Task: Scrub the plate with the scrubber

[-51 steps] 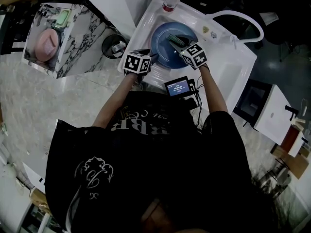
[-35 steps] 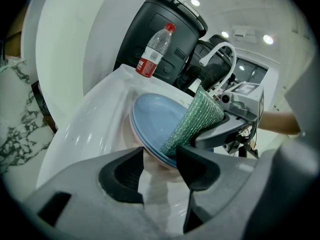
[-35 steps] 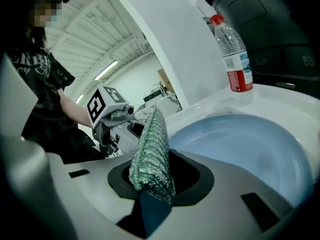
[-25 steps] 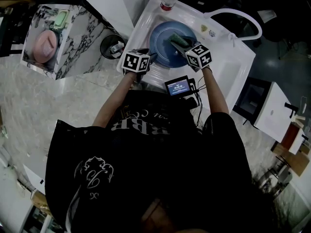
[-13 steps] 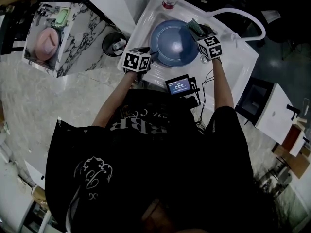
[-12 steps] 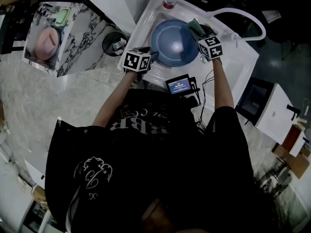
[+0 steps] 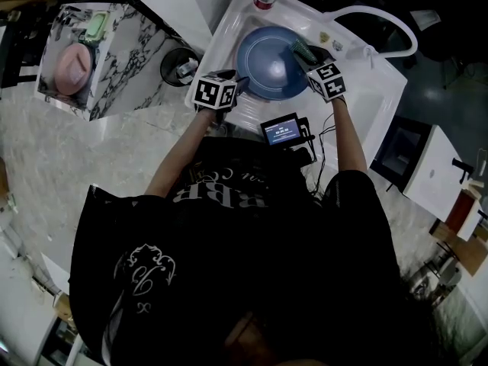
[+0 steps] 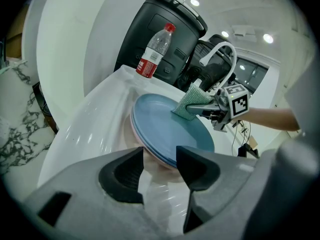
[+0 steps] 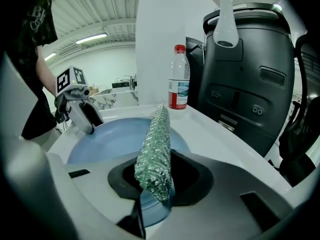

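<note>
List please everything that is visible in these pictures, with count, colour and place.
plate: 1, blue, in the sink
scrubber: 1, green, against the plate's right side
bottle: 1, clear, red cap, sink's far edge
sink: 1, white, holds the plate
faucet: 1, white, above the sink
dish: 1, pink, marble counter at left
screen: 1, black, sink's near edge
left gripper: 1, grey, fingers on plate's near rim
right gripper: 1, grey, fingers shut on scrubber

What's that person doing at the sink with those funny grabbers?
The person is washing a dish. The left gripper holds the blue plate by its near rim, over the white sink. The right gripper pinches a green scrubber and has it at the plate's far edge. A water bottle stands at the sink's back corner.
</note>
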`<state>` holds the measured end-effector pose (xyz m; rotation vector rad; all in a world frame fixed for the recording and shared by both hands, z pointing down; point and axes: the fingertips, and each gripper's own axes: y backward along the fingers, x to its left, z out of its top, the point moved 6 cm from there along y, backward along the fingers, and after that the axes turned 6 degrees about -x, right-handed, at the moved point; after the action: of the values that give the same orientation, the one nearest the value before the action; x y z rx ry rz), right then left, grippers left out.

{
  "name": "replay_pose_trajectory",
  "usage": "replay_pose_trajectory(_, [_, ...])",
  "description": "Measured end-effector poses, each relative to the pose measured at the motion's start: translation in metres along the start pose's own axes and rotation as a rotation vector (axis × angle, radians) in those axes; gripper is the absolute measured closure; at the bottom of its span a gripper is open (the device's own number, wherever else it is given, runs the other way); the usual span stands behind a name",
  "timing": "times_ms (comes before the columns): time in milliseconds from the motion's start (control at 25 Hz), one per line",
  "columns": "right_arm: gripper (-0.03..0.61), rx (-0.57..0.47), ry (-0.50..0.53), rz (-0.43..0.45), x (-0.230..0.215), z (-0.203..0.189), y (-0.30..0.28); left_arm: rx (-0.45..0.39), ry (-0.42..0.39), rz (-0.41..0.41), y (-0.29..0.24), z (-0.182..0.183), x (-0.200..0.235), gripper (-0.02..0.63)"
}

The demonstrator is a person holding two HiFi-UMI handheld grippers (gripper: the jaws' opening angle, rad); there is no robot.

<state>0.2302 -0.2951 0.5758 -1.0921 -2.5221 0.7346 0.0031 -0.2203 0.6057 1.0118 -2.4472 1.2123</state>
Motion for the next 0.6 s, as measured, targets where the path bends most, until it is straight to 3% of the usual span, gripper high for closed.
replay_pose_trajectory(440, [0.486, 0.028, -0.030, 0.061, 0.051, -0.012, 0.024, -0.005, -0.010, 0.002, 0.001, 0.002, 0.000, 0.400])
replay_pose_trajectory(600, [0.486, 0.014, -0.075, 0.143, 0.077, -0.011, 0.029, -0.009, -0.014, 0.004, 0.002, 0.002, -0.001, 0.400])
